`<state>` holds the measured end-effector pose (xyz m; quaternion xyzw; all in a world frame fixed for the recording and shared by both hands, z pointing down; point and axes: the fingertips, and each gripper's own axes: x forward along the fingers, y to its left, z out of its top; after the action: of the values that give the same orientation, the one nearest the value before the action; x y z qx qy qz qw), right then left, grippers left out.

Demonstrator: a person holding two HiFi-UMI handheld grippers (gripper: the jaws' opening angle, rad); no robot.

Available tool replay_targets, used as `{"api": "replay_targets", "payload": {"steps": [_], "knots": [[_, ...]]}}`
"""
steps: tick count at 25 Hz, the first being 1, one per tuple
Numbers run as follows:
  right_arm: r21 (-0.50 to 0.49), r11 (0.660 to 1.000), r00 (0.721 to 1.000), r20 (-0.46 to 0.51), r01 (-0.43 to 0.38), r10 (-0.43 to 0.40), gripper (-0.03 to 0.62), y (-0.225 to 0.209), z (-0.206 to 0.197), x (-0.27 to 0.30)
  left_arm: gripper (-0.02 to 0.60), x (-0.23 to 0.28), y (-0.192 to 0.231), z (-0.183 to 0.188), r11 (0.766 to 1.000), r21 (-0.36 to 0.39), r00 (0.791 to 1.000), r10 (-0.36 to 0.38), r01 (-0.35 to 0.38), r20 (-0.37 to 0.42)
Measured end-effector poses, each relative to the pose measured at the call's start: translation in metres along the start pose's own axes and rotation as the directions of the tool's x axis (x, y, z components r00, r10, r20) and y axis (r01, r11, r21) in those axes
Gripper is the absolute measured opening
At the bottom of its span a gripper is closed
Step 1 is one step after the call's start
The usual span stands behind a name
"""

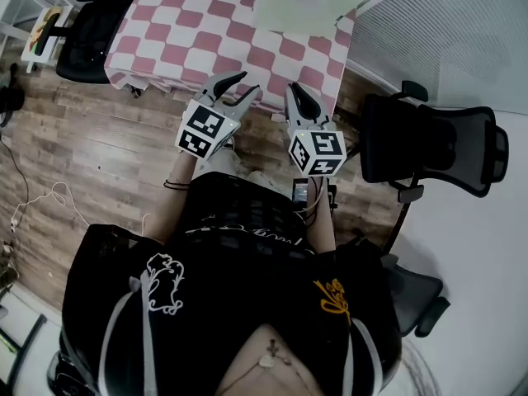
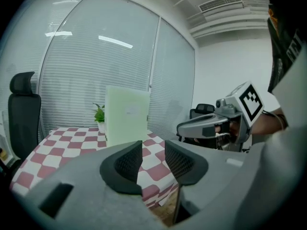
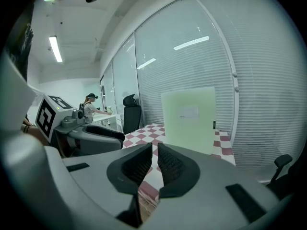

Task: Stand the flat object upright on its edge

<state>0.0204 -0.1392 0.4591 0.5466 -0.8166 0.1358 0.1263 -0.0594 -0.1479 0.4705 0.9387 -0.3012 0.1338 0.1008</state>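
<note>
A pale green flat board (image 1: 309,2) stands upright on the far part of the pink-and-white checked table (image 1: 198,31). It also shows upright in the left gripper view (image 2: 127,114) and the right gripper view (image 3: 189,116). Both grippers hover off the table's near edge, well short of the board. My left gripper (image 1: 250,83) (image 2: 153,147) has a clear gap between its pads (image 2: 128,163) and holds nothing. My right gripper (image 1: 292,91) (image 3: 154,150) has its pads (image 3: 136,166) nearly together, with nothing between them.
A black office chair (image 1: 429,143) stands right of the table and another (image 1: 91,31) at its left. A small potted plant (image 2: 100,114) sits beside the board. Window blinds (image 3: 249,80) run behind the table. A cable (image 1: 41,200) lies on the wooden floor.
</note>
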Motion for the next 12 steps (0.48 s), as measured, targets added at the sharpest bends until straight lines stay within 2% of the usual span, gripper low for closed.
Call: {"api": "replay_targets", "payload": {"steps": [5,12], "knots": [[-0.019,1.000,1.000,-0.008,-0.012,0.012,0.038,-0.002,-0.012,-0.031,0.147,0.001,-0.028,0.003,1.000,0.009,1.000,0.012,-0.012,-0.001],[-0.025,0.998,0.998,0.017,-0.056,0.056,0.038,-0.007,-0.028,-0.088,0.147,-0.005,-0.098,0.005,0.999,0.025,1.000,0.025,-0.025,0.017]]}}
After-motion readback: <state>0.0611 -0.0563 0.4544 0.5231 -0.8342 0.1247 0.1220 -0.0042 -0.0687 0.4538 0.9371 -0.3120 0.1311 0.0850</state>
